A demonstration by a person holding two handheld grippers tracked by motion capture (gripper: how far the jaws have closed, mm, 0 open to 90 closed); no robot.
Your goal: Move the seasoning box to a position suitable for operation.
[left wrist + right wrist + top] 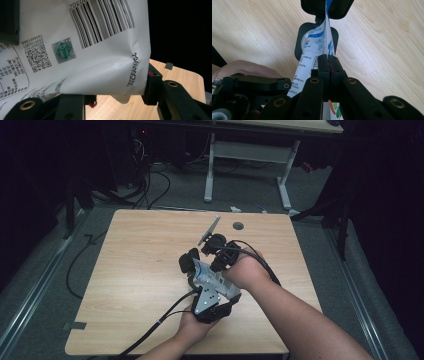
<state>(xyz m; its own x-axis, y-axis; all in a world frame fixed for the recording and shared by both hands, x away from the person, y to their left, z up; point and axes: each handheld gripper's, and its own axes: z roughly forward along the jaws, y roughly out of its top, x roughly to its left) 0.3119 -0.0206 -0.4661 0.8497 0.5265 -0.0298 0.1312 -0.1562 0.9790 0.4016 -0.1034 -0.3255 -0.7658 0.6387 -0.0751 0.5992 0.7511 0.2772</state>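
White pouch (207,275) is off the table (135,270), held up between both grippers over the near-centre of the board. Contents can't be read from outside: it's sealed, opaque, printed with a barcode, QR code and a green stamp (left gripper view). Left gripper (117,96) has its jaws partly open with the pouch body (95,57) spanning the gap, one black pad tight against the creased edge at the date print, so it's clamped across the pouch's width. Right gripper (328,65) is fully pinched: jaws meet on the flat seam edge of the pouch (315,46), thin film sandwiched between the pads. In the high view the left gripper (192,265) comes in from below and the right (220,252) from the far right side, both hands close together, cables trailing toward the near edge.
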